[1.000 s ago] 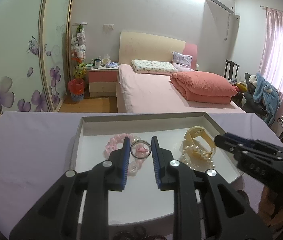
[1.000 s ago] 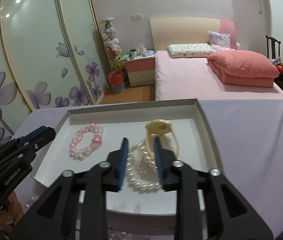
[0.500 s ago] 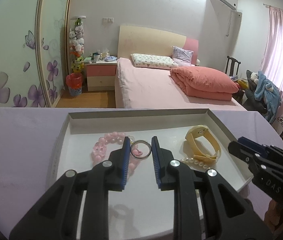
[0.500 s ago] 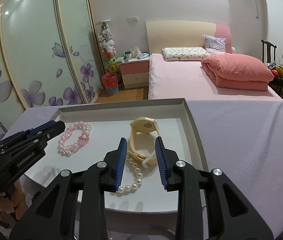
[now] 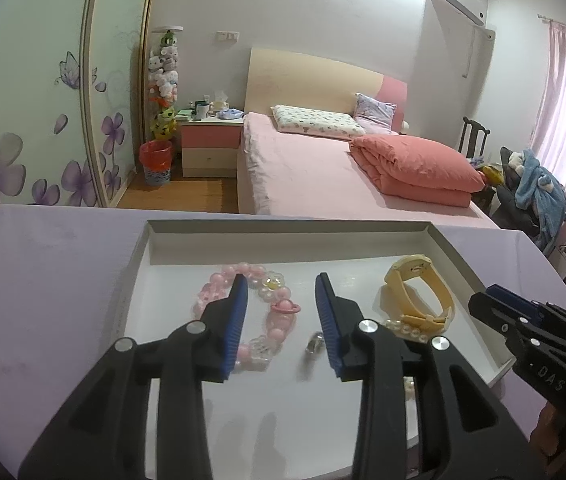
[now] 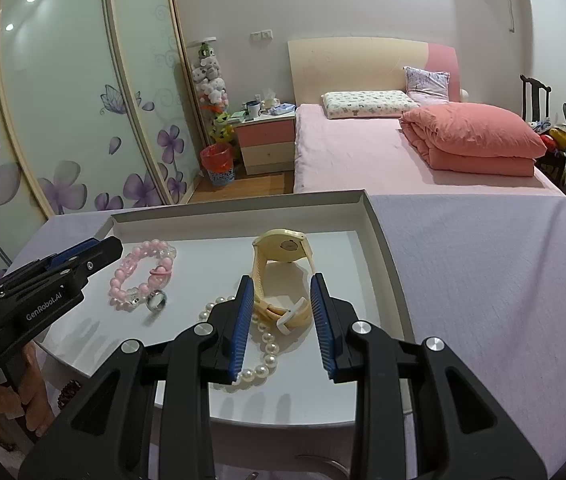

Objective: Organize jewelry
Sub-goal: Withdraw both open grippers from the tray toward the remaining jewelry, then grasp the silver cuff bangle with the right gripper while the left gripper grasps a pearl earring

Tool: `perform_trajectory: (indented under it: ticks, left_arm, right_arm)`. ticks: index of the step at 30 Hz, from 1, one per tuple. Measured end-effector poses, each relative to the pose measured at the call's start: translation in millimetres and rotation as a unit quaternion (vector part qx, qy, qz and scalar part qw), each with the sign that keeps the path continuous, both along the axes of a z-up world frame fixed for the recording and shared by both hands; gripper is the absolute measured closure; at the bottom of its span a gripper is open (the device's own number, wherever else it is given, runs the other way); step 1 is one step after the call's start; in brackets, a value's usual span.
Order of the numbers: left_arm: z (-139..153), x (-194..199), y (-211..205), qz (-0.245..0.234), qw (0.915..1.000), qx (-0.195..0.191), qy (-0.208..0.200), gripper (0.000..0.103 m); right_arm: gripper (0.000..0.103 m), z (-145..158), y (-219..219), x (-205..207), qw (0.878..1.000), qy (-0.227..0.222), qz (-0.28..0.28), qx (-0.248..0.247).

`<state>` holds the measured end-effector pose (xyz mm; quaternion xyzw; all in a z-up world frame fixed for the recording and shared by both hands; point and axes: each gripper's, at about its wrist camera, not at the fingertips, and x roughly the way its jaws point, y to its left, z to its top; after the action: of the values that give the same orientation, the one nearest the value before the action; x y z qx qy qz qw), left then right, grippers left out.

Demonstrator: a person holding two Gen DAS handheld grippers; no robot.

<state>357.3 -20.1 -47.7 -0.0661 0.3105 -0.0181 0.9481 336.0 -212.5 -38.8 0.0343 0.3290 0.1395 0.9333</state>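
Observation:
A white tray (image 5: 151, 240) (image 6: 383, 240) sits on the lilac table. In it lie a pink bead bracelet (image 5: 219, 292) (image 6: 135, 272), a silver ring (image 5: 315, 343) (image 6: 157, 301), a yellow watch (image 5: 419, 296) (image 6: 283, 252) and a pearl necklace (image 5: 407, 330) (image 6: 263, 360). My left gripper (image 5: 281, 316) is open and empty above the tray, the ring lying just below its right finger. My right gripper (image 6: 281, 312) is open and empty over the watch strap and pearls. Each gripper shows in the other view, the right one (image 5: 523, 320) and the left one (image 6: 63, 268).
The tray lies near the table's front edge, with lilac cloth (image 6: 483, 280) to its right and left. Dark beads (image 6: 67, 390) lie below the tray's near left corner. A pink bed (image 5: 323, 168) and a wardrobe stand beyond the table.
My left gripper has opened and let go of the silver ring, which now lies in the tray by the pink bracelet. My right gripper has opened wider over the watch and pearls.

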Motion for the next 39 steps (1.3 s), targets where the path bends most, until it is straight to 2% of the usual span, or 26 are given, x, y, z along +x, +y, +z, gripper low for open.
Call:
perform_trajectory:
  ticks: [6,9,12,15,17,22,31,33,37,39]
  left_arm:
    - [5,-16,10,0.004,1.0000,0.001,-0.004,0.066]
    - [12,-38,21,0.007,0.9999,-0.003,-0.009,0.058]
    - [18,-69,34,0.009,0.9999,-0.004,-0.012,0.053]
    - [18,-113,46,0.009,0.9999,-0.002,-0.015,0.047]
    - [15,-137,49,0.010,0.9999,0.004,-0.013,0.042]
    - [-3,-193,60,0.016,0.9997,0.012,0.012,0.038]
    - [-9,-236,68,0.034,0.9991,0.015,0.019,0.032]
    - [-9,-239,69,0.035,0.9991,0.015,0.019,0.031]
    - [-8,-239,66,0.034,0.9991,0.013,0.024,0.030]
    - [-8,-240,67,0.033,0.9991,0.013,0.023,0.030]
  right_arm:
    - [0.072,2,0,-5,1.000,0.000,0.004,-0.007]
    - [0.072,4,-6,-19,1.000,-0.001,0.009,-0.014]
    - [0.066,3,-14,-42,1.000,0.005,0.009,-0.017]
    - [0.065,-3,-23,-69,0.999,0.018,0.011,-0.024]
    - [0.065,-8,-28,-82,0.999,0.029,0.011,-0.032]
    - [0.058,-23,-36,-113,0.997,0.064,0.013,-0.049]
    - [0.052,-43,-41,-141,0.994,0.096,0.007,-0.047]
    - [0.046,-45,-39,-140,0.993,0.102,0.007,-0.052]
    - [0.022,-47,-35,-133,0.992,0.111,0.007,-0.063]
    - [0.017,-49,-29,-124,0.990,0.118,0.005,-0.076]
